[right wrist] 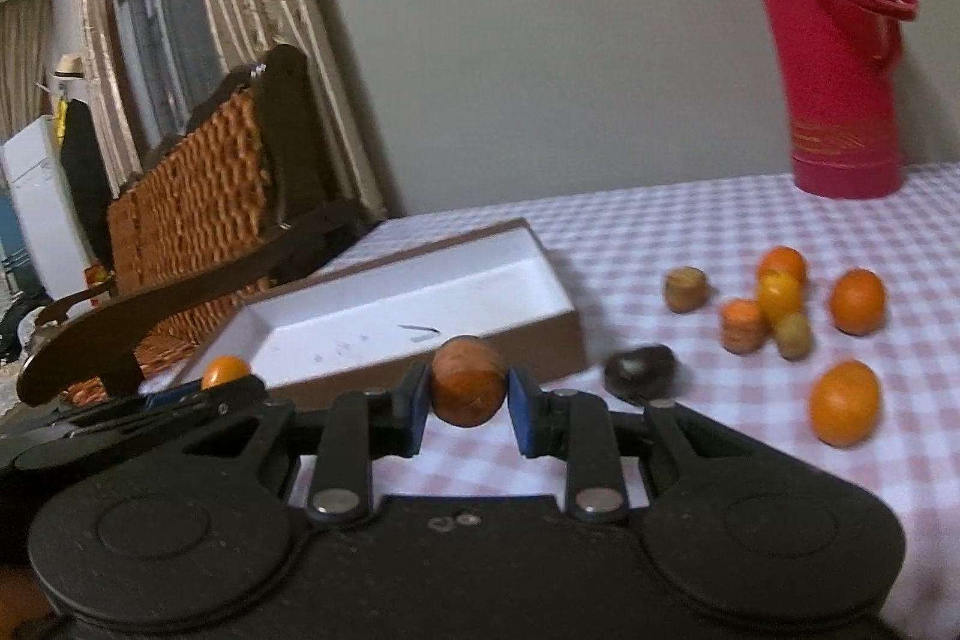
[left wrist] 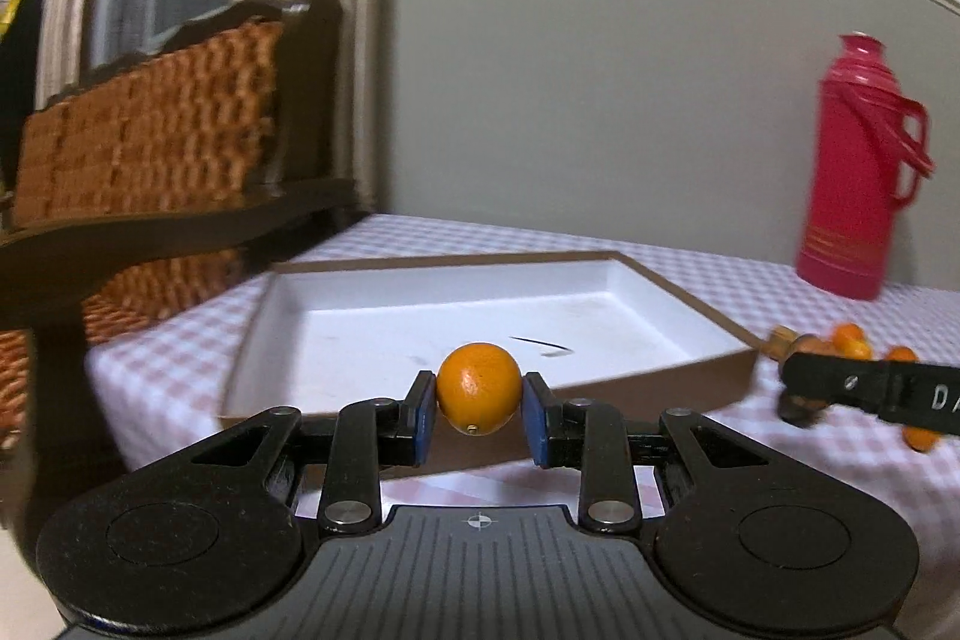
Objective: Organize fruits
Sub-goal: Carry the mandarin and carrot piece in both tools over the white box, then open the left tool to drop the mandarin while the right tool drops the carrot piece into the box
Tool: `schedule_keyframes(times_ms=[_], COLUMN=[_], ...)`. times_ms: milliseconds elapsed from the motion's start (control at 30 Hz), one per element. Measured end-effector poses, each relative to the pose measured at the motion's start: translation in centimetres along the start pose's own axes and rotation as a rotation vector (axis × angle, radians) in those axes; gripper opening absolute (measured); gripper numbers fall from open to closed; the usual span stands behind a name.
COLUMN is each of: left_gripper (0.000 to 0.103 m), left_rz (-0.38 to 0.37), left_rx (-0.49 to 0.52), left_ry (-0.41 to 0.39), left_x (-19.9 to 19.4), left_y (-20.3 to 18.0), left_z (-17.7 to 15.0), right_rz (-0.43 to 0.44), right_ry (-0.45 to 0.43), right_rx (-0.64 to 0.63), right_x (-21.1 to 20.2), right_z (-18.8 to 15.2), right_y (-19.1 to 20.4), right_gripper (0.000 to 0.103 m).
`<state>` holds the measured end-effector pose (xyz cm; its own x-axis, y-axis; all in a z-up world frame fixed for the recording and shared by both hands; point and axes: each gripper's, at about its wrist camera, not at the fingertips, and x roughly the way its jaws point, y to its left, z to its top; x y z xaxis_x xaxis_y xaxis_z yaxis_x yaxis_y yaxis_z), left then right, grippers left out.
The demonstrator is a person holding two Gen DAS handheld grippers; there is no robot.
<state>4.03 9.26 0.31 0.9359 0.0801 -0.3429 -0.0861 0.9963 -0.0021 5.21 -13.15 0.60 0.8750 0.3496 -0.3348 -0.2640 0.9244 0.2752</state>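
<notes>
Left gripper [left wrist: 478, 415] is clamped on a small orange [left wrist: 479, 388], stem end down, held just short of the near rim of the white tray [left wrist: 690, 370] — the tray floor lies straight ahead and lower. Right gripper [right wrist: 467, 409] pinches a brownish-orange fruit [right wrist: 468, 381], also at that near edge, angled left toward it. Farther right, loose oranges [right wrist: 857, 301] and other fruits wait on the checked tablecloth [right wrist: 690, 226], the red thermos [right wrist: 834, 40] beyond.
</notes>
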Motion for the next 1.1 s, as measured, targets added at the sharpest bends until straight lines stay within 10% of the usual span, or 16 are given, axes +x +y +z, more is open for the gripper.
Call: schedule_keyframes(times_ms=[900, 1033, 1100], left_gripper=[0.031, 0.033, 0.097], left_rz=[0.224, 0.24, 0.235], left_rx=[-0.072, -0.086, -0.11], left_ry=[0.086, 0.096, 0.063], left_x=[5.9, 5.9, 5.2], left_y=[4.1, 4.1, 4.1], left_z=[1.1, 1.3, 1.7], right_rz=[-0.053, -0.059, -0.042], right_ry=[0.023, 0.013, -0.021], right_rx=[-0.037, -0.035, -0.028], right_x=[10.4, 10.7, 9.9], right_z=[2.5, 2.5, 2.7], right_y=[-0.5, -0.5, -0.4], right_gripper=[0.02, 0.033, 0.051])
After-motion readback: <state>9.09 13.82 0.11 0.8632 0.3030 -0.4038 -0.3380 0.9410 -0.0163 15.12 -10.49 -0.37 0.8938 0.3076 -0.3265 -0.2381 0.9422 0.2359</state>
